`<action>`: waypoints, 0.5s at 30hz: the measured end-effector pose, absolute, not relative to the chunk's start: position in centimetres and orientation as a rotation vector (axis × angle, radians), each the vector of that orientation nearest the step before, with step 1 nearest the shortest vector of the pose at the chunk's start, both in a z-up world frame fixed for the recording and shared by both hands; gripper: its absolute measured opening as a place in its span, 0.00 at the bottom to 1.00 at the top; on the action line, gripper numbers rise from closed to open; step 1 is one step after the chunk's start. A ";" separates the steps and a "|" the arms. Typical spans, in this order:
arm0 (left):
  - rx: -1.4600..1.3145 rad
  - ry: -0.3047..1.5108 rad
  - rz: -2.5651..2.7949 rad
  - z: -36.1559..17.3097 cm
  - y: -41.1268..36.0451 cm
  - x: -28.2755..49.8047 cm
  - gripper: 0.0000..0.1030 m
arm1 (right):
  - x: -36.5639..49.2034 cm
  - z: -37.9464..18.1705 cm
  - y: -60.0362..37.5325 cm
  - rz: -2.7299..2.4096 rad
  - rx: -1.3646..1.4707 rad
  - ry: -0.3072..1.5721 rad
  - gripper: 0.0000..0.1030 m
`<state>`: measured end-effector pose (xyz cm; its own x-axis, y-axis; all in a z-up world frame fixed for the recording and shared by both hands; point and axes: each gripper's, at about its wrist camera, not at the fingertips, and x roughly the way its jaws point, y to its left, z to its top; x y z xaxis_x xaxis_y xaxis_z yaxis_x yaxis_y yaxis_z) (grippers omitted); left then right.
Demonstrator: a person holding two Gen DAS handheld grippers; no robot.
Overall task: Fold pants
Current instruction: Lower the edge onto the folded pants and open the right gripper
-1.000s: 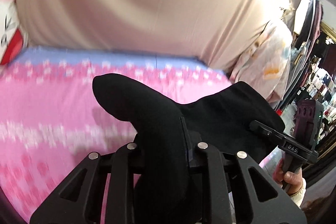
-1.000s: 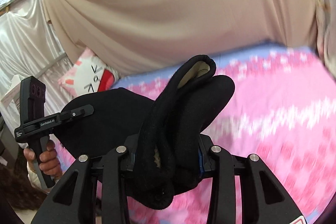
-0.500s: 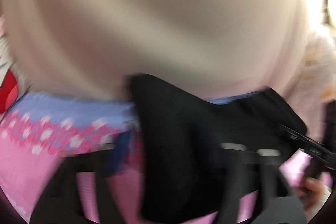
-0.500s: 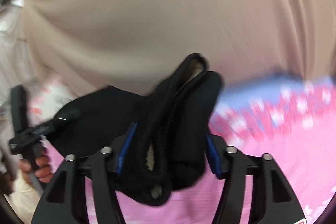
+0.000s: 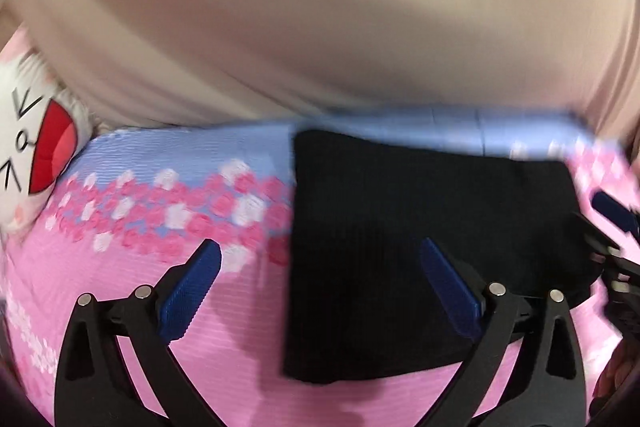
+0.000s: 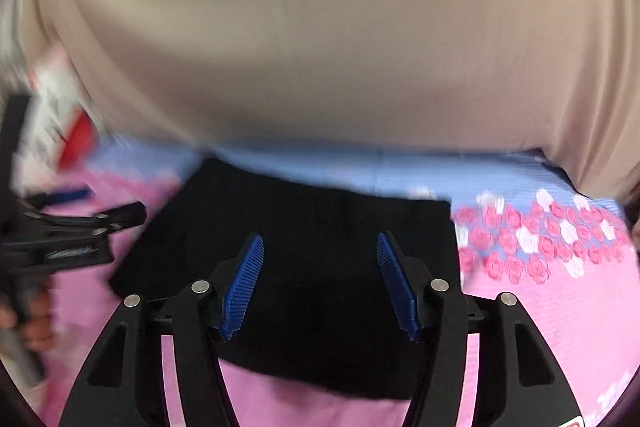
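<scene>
Pants, a black knit rectangle, are lying flat mid-frame on the pink floral sheet, left gripper gaping wider off them, right gripper narrowing around nothing.

one pair of black pants, two tools, one pink flowered bedsheet, one cartoon pillow, one beige curtain.

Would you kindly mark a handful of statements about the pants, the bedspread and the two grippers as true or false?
1. The black pants lie flat on the floral bedspread. True.
2. The left gripper pinches the pants. False: its jaws are wide and opening, and its pads press on nothing.
3. The right gripper holds bunched fabric. False: its jaws are closing, but the pants lie flat below, untouched by the pads.
4. A cartoon-face pillow sits left of the pants. True.
5. The pants are white. False: black.
</scene>
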<state>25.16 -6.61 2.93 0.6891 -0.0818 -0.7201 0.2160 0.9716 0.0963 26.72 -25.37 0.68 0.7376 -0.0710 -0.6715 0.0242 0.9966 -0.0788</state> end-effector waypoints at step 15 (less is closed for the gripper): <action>0.192 0.805 -0.127 -0.4 -7.5 25.1 0.96 | 24.0 1.3 -27.0 -0.093 0.038 0.681 0.48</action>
